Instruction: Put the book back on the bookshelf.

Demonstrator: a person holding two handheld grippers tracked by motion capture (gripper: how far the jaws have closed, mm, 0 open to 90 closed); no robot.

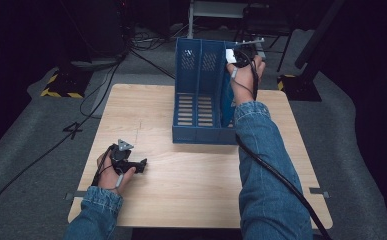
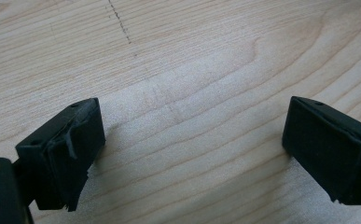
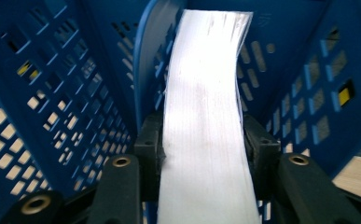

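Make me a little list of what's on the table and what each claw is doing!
table: light wooden top
blue file rack: stands at the table's far side, slotted compartments
white paper stack: clamped edge-on, going into the rack's right compartment
right claw: shut on the paper, at the top of the rack
left claw: open, holding nothing, just above bare wood

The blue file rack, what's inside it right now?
Inside the blue file rack, the rightmost slot holds a white book or paper stack, page edges showing, clamped by the right tongs. The other slots look empty in the high view. The stack's lower part is hidden behind the divider.
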